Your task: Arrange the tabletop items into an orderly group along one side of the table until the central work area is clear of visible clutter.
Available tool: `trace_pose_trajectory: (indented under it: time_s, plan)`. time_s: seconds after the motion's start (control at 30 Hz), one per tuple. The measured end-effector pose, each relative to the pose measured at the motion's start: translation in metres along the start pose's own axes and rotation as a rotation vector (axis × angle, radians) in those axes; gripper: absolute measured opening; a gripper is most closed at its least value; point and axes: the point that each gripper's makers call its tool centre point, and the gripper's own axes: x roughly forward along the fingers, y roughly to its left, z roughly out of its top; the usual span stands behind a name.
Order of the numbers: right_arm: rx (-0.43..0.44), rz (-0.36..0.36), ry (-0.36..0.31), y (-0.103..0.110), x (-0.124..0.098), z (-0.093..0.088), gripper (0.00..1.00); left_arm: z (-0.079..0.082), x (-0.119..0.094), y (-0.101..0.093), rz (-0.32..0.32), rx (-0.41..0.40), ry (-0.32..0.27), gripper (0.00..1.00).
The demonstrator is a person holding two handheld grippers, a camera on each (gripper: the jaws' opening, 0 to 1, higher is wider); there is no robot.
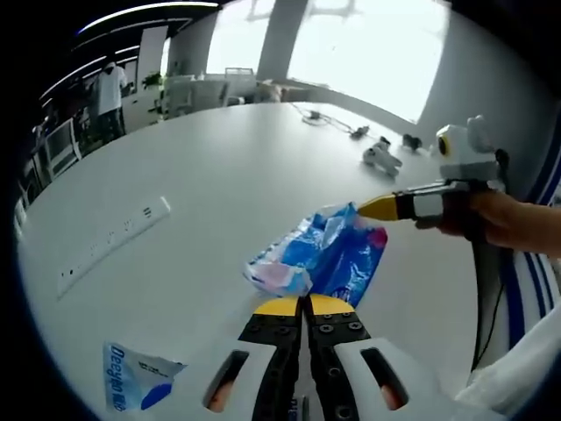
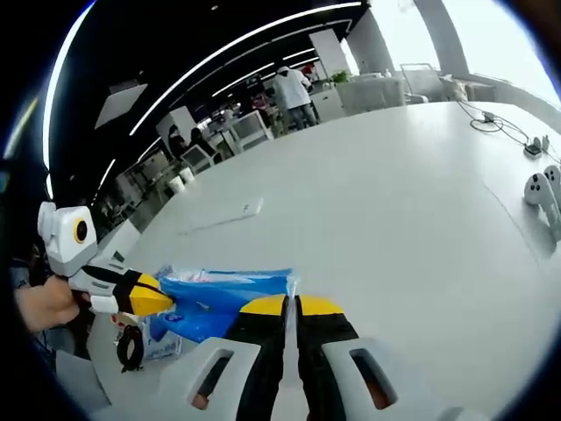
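Two tongs, both clamped on one blue plastic bag (image 1: 329, 254) stretched between them above the white bench (image 1: 210, 184): my left tongs (image 1: 305, 304) pinch its near edge, my right tongs (image 2: 290, 304) grip the far corner. A second blue-and-white packet (image 1: 136, 379) lies near left on the bench. White controllers (image 1: 382, 156) sit far right beside cables.

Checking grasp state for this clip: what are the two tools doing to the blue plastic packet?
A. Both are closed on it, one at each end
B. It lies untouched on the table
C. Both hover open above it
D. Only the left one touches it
A: in the left gripper view the left tool is shut on the blue packet, while the right tool pinches its far corner.
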Motion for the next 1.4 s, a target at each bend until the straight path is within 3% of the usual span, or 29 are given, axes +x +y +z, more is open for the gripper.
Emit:
trace_pose_trajectory:
  time_s: [0.4, 0.8, 1.4]
  plan:
    - [-0.008, -0.007, 0.006, -0.015, 0.012, 0.004, 0.00, 0.005, 0.018, 0.007, 0.011, -0.012, 0.011, 0.00]
    - [0.005, 0.009, 0.048, -0.022, 0.028, -0.014, 0.00, -0.025, 0.034, 0.013, 0.016, -0.054, 0.072, 0.00]
    - [0.002, 0.011, 0.120, -0.022, 0.032, -0.042, 0.00, -0.049, 0.042, 0.019, 0.039, -0.072, 0.127, 0.00]
